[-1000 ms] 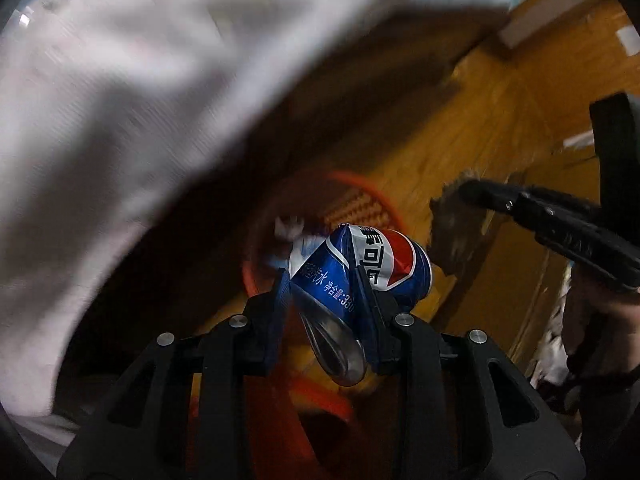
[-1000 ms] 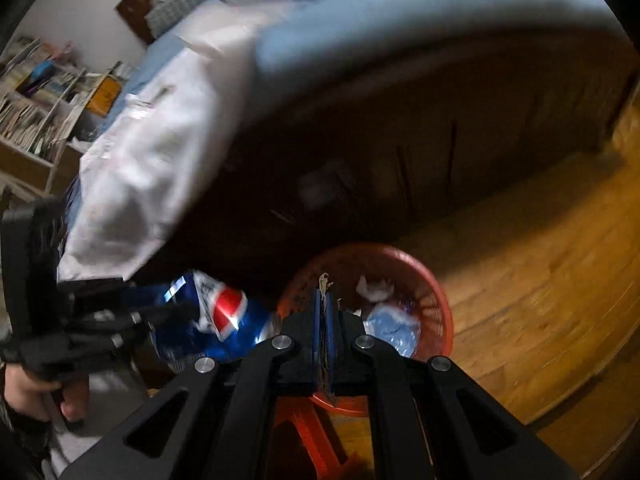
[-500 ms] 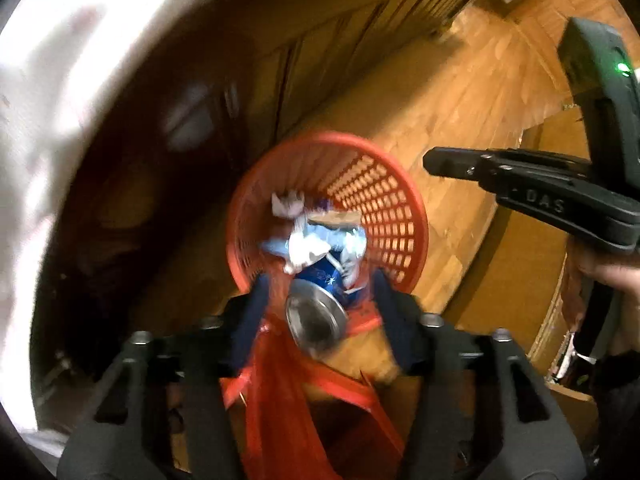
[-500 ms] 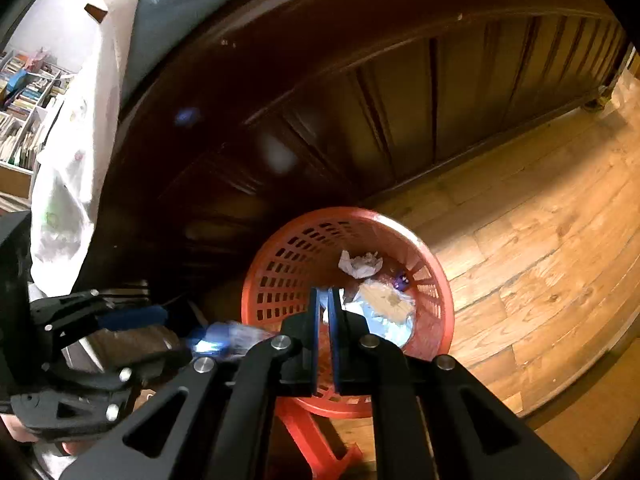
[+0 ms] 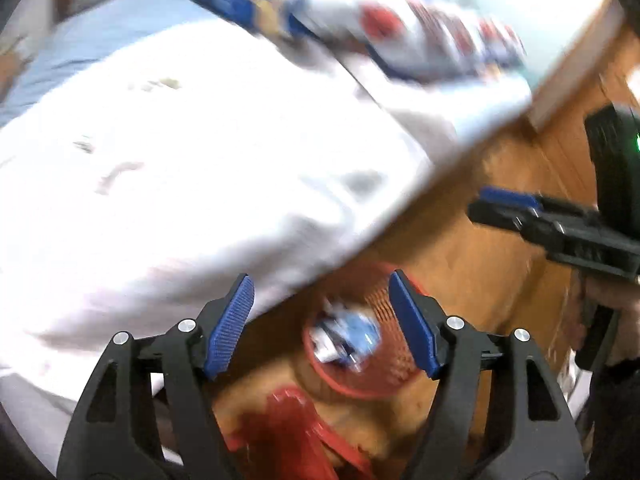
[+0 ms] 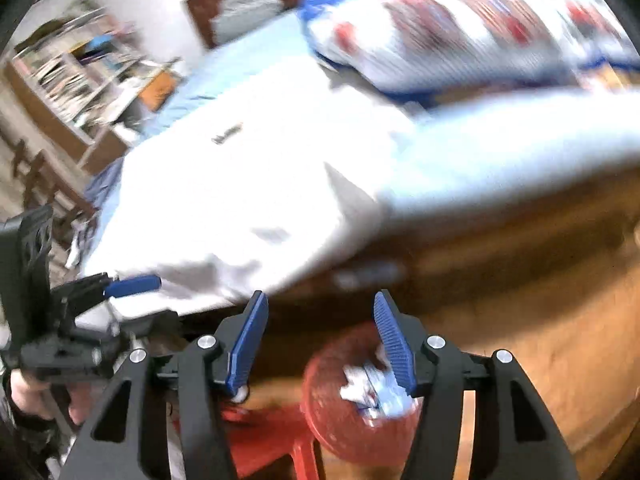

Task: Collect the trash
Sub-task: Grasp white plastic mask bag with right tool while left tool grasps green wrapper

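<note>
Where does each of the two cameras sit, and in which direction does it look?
Left wrist: sits on the left gripper, looking steeply down past its open, empty jaws at the red basket and the bed; the right gripper and a hand show at right.
Right wrist: sits on the right gripper, jaws open and empty, looking down at the same basket, bed and a bookshelf; the left gripper and hand show at left.
Shared: basket with trash, bed, wooden floor, each other's gripper.
</note>
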Motion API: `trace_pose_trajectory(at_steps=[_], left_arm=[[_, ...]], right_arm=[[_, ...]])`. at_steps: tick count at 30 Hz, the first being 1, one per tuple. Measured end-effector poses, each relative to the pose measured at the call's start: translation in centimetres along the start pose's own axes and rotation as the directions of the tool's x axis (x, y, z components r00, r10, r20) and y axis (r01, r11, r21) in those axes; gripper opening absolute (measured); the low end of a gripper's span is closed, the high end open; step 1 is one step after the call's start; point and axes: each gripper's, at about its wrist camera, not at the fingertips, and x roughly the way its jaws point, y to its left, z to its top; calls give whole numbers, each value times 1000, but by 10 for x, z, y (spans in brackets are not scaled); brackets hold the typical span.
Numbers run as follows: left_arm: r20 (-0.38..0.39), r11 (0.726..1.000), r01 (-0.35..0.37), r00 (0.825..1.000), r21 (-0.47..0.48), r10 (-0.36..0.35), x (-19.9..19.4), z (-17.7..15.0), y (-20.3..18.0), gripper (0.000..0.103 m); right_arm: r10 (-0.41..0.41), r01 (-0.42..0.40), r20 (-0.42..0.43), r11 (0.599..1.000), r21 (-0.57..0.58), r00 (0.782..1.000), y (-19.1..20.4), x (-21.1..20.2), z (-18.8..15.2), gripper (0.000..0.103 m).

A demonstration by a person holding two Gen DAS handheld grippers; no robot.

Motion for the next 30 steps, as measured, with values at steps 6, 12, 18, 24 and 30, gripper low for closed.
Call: trace_pose_trajectory(at_steps=[6, 12, 18, 24, 30], left_arm=[[162, 975, -141, 972, -174, 170, -65, 24, 95, 83], [170, 924, -168, 956, -343, 237, -74, 18, 182, 83], [161, 887, -157, 955, -433, 248, -78, -3, 234, 83], [164, 872, -130, 959, -471, 231, -71, -13, 256, 83], [152, 871, -51, 978, -489, 142, -60, -15, 261, 83]], right_arm=[[84, -72, 49, 977, -201, 995, 79, 8, 75, 57], [147, -137, 10, 943, -303, 989, 140, 67, 146, 57], [126, -145, -81, 941, -306, 989, 160, 169, 176, 57], [96, -149, -192, 947, -286, 977, 153, 236, 175, 63], [143, -219, -261, 932, -289, 955, 157, 256, 170, 31]])
